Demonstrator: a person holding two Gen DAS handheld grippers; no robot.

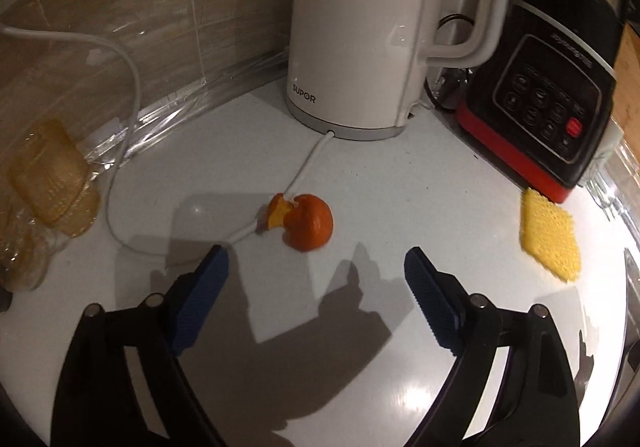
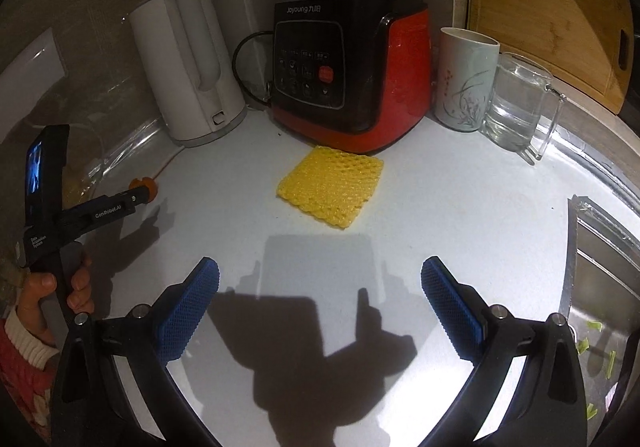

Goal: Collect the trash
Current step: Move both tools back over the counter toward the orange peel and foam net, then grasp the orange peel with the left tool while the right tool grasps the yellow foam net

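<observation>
Both claws hang released above the white worktop [image 1: 360, 175]. Orange peel [image 1: 306, 222] lies at the left claw's [image 1: 316, 267] twelve o'clock; yellow foam net [image 2: 331, 191] at the right claw's [image 2: 320, 279] twelve.

White counter [image 1: 360, 183] with peel [image 1: 308, 222], kettle [image 1: 356, 27]

Centre of left wrist view: bare white counter [image 1: 360, 175] between the open left gripper [image 1: 316, 267] and the orange peel [image 1: 308, 223].
Behind peel: kettle [image 1: 356, 27], its cord [image 1: 308, 163] touching the peel.
Upper right: blender [image 1: 560, 87] (foam net [image 1: 550, 233] just before it).
Right wrist view, lower right: sink [image 2: 600, 287] edge.
</observation>
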